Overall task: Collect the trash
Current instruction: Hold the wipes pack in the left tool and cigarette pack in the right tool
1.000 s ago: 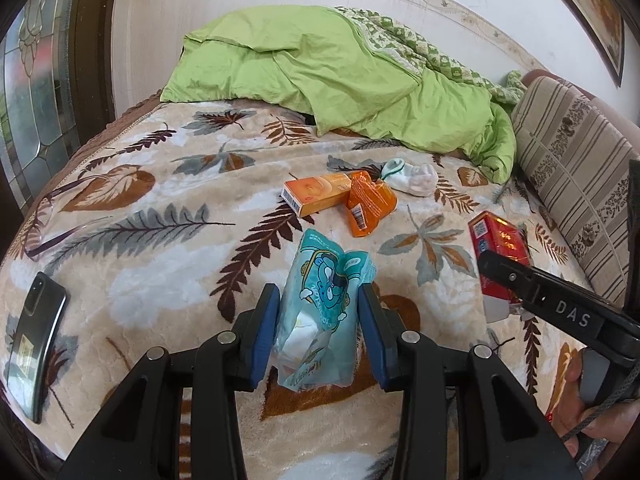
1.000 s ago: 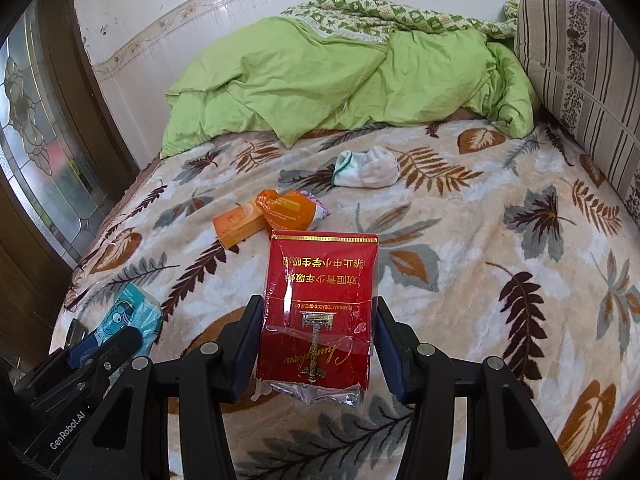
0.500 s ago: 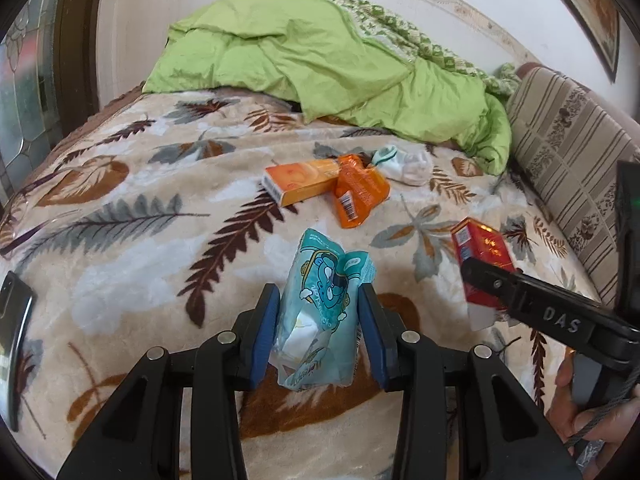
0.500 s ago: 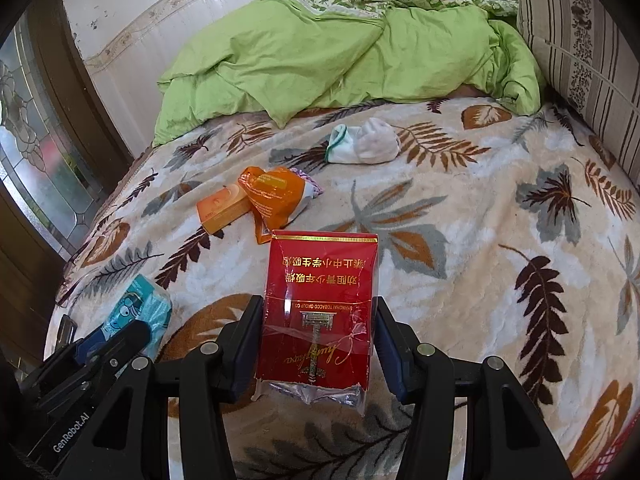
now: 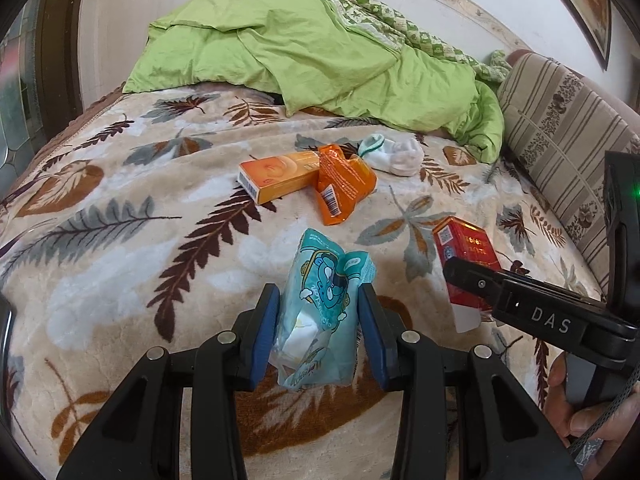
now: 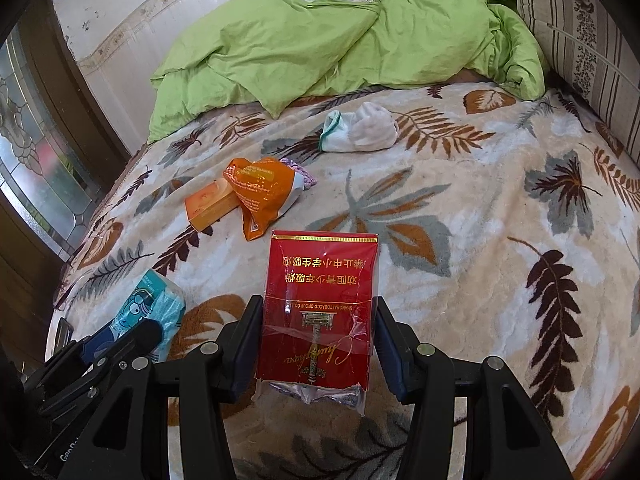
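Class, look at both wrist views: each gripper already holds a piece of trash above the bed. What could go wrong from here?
1. The left hand-held gripper pinches a soft, crumpled teal packet; it may slip out.
2. The right hand-held gripper holds the red cigarette pack low, where its torn cellophane hangs loose and could snag.
3. With both full, the orange box and orange wrapper could get left behind.

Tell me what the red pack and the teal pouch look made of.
Red pack: printed card under glossy clear film, seemingly; the film is torn and wrinkled at its near end. Teal pouch: thin soft plastic film, likely; it creases and crumples.
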`<state>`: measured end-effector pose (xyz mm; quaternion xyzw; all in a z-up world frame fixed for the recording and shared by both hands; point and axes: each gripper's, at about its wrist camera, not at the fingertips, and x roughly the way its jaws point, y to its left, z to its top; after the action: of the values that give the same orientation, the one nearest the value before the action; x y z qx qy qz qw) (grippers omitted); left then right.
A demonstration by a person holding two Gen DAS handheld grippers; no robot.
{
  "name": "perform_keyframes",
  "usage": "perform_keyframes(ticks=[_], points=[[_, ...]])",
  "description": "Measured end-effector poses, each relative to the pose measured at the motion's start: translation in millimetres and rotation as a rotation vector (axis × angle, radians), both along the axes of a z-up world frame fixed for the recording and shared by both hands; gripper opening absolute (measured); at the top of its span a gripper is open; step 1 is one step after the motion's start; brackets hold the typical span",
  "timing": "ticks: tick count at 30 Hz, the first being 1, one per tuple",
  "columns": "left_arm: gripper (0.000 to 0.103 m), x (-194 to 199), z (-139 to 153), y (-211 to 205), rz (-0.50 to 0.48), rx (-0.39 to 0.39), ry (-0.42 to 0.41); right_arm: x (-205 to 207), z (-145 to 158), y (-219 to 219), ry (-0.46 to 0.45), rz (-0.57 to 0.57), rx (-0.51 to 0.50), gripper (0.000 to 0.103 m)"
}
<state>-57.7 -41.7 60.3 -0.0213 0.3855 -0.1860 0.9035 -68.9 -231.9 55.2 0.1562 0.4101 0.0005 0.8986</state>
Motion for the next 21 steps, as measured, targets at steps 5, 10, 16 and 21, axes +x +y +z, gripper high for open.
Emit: perform_keyframes(ticks=[5, 10, 16, 21], points=[[0.039, -2, 1, -4, -0.010, 0.004, -0.005, 0, 0, 0, -0.005, 0.002, -0.001, 0.056], [0.039, -2, 1, -4, -0.006, 0.001, -0.007, -3, 2, -2, -0.011, -0.012, -0.005, 0.056], [0.039, -2, 1, -3, -0.008, 0.003, -0.008, -9, 5, -6, -0.025, -0.035, -0.017, 0.056], [0.039, -5, 4, -2, 0.002, -0.009, -0.016, -16, 12, -7, -0.052, -0.047, -0.026, 0.056]])
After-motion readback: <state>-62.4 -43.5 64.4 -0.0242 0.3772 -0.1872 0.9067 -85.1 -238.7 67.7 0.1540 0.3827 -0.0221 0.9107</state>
